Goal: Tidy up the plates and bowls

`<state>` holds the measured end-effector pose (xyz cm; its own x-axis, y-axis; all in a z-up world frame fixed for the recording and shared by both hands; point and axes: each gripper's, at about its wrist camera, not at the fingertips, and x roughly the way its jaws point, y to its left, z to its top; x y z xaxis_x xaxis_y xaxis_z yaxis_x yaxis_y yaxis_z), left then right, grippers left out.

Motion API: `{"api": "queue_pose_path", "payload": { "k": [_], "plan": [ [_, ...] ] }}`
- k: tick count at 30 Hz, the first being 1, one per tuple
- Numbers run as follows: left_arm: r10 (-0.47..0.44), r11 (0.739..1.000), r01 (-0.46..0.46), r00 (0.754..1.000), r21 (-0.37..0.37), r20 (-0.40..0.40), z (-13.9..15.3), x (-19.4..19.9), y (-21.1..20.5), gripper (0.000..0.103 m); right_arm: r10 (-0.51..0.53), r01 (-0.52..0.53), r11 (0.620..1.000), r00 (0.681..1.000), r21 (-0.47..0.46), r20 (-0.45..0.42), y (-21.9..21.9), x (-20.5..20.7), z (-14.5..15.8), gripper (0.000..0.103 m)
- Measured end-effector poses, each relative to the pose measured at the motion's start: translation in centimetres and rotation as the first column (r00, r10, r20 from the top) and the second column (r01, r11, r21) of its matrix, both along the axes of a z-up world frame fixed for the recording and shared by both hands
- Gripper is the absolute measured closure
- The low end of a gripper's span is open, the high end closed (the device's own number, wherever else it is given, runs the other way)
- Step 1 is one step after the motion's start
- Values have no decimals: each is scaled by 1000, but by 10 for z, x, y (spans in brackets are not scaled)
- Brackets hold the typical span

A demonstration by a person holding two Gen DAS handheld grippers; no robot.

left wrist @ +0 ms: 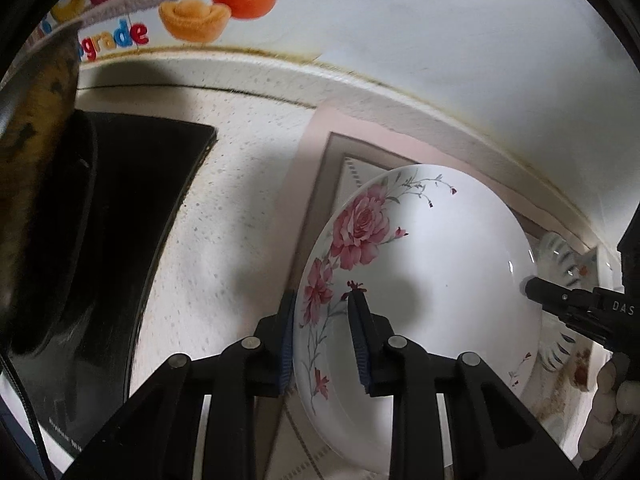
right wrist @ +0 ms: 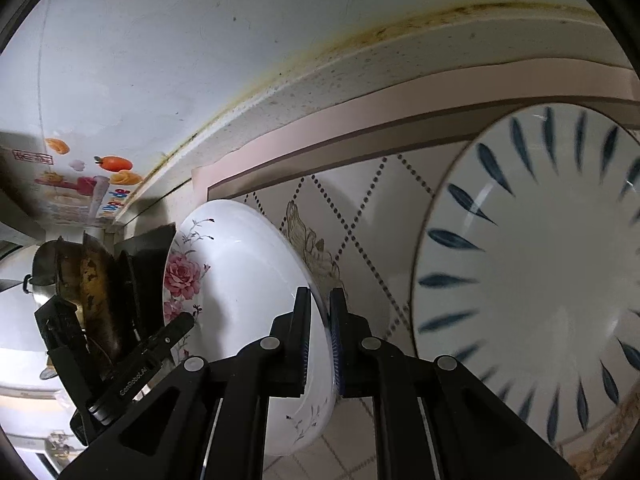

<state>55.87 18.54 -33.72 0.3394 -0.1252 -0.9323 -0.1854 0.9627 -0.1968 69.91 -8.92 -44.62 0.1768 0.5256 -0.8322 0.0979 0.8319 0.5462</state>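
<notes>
A white deep plate with pink roses (left wrist: 440, 260) is tilted up over a patterned mat (left wrist: 320, 152). My left gripper (left wrist: 322, 300) is shut on its near rim, one pad outside and one inside. At the plate's far rim my right gripper (left wrist: 528, 286) holds the opposite edge. In the right wrist view the same plate (right wrist: 240, 272) has its rim pinched between the pads of my right gripper (right wrist: 320, 292), while my left gripper (right wrist: 186, 322) grips the other side. A large white bowl with blue leaf strokes (right wrist: 540, 280) sits on the mat just to the right.
A black cooktop (left wrist: 132, 200) with a dark, stained pan (left wrist: 40, 160) on it lies to the left on the speckled counter (left wrist: 224, 240). The white wall (left wrist: 440, 40) with fruit stickers runs along the back. A person's fingers (left wrist: 608, 392) show at the lower right.
</notes>
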Motion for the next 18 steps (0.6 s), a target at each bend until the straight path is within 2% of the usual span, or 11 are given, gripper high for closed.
{"api": "queue_pose_path", "payload": {
  "k": [5,11,18],
  "plan": [
    [-30,999,30,999,-14,20,34,-25,-29,80,2,-2,1000,1000,16,-4,-23,-28,23,92],
    [-77,996,78,997,-39,18,60,-70,-78,80,14,-14,1000,1000,4,7,-69,-91,54,92],
    [-174,982,171,985,-78,-24,47,-117,-149,80,-29,28,999,999,-29,-15,-142,-186,64,92]
  ]
}}
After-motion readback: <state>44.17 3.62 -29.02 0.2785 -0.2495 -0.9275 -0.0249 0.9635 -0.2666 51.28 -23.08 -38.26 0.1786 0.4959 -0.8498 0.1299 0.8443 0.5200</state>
